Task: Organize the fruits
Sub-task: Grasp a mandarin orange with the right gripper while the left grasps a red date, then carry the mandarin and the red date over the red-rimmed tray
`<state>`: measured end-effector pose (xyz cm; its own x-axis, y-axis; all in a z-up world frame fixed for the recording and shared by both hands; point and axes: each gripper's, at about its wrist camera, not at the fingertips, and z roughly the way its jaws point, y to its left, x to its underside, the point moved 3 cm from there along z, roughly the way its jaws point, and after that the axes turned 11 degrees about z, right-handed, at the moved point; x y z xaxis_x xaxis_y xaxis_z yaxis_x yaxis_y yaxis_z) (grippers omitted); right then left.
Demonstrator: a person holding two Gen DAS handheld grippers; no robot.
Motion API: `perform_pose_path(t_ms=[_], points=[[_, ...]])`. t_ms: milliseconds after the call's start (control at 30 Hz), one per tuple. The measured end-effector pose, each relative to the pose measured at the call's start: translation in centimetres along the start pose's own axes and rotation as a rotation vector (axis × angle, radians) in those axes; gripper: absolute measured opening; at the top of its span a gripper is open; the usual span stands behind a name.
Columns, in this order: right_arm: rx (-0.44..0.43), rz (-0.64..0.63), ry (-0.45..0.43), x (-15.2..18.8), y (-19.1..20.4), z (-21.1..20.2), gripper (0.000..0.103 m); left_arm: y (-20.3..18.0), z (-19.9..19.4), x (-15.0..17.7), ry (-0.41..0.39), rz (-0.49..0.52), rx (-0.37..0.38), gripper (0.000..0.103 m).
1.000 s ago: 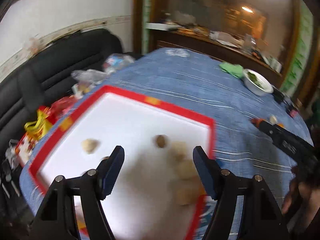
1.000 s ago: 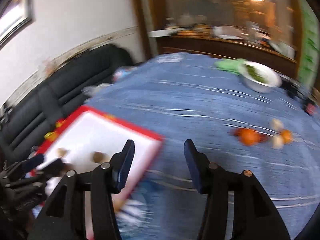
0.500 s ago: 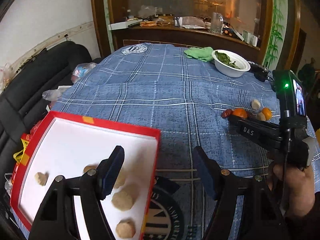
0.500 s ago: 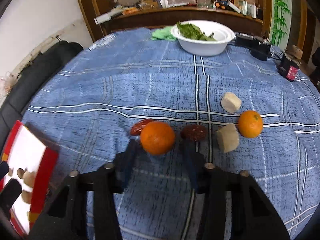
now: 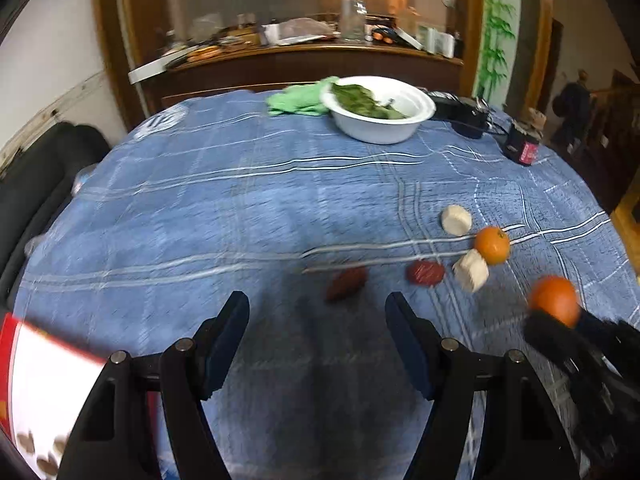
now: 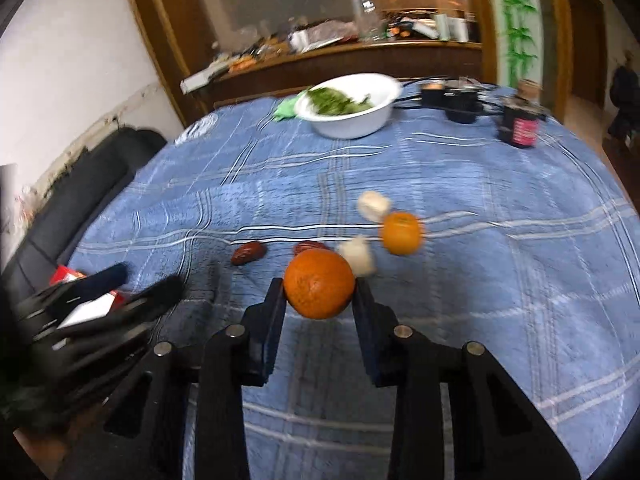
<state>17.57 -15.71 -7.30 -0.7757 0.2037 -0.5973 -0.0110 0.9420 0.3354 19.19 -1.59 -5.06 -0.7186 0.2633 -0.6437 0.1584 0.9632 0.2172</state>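
We had the right gripper (image 6: 319,286) pinching the large orange (image 6: 319,284) between its two fingers, just below the centre of the right wrist frame and apparently lifted clear of the blue plaid tablecloth (image 6: 500,280). In the left wrist view that same orange (image 5: 554,300) sat at the right edge. The left gripper (image 5: 316,340) hung with its fingers spread wide and nothing between them, over bare cloth at lower centre.

To do this carry well, we judged that the squeeze should stay firm but light, since the fruit is round and can roll out of flat pads, and that the travel toward the red-rimmed tray (image 5: 24,368), at the lower left of the left view, should be level and unhurried.

The orange was nearly a ball, so we could name no long axis; its stem end was not visible. The nearer red date (image 6: 248,253), left of centre, lay with its long axis running left to right, slightly tilted.
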Motion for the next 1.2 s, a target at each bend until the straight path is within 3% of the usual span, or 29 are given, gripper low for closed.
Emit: perform_pose_path(t_ms=[67, 133, 167, 200, 267, 467, 667, 1200], points=[[-0.01, 0.032, -0.014, 0.2, -1.4, -1.0, 0.035, -0.8, 1.2, -0.5, 0.008, 0.018, 0.016, 0.07], [-0.019, 0.051, -0.015, 0.3, -2.2, -1.3, 0.035, -1.2, 2.4, -0.6, 0.035, 0.032, 0.013, 0.06], [-0.023, 0.058, -0.016, 0.2, -2.4, -1.3, 0.035, -1.2, 3.2, -0.5, 0.067, 0.037, 0.028, 0.047], [-0.032, 0.067, -0.017, 0.2, -2.6, -1.4, 0.035, -1.1, 3.3, -0.5, 0.05, 0.019, 0.039, 0.035], [-0.049, 0.068, -0.016, 0.1, -2.4, -1.3, 0.035, -1.2, 3.3, -0.4, 0.057, 0.024, 0.047, 0.022], [-0.06, 0.033, -0.009, 0.5, -1.7, -1.2, 0.035, -1.5, 2.1, 0.6, 0.091, 0.012, 0.038, 0.021], [-0.022, 0.002, 0.001, 1.0, -1.3, -1.7, 0.035, -1.4, -1.6, 2.9, 0.088, -0.003, 0.032, 0.021], [0.019, -0.063, -0.002, 6.9, 0.4, -7.1, 0.035, -1.2, -9.8, 8.8, 0.04, -0.05, 0.075, 0.021]])
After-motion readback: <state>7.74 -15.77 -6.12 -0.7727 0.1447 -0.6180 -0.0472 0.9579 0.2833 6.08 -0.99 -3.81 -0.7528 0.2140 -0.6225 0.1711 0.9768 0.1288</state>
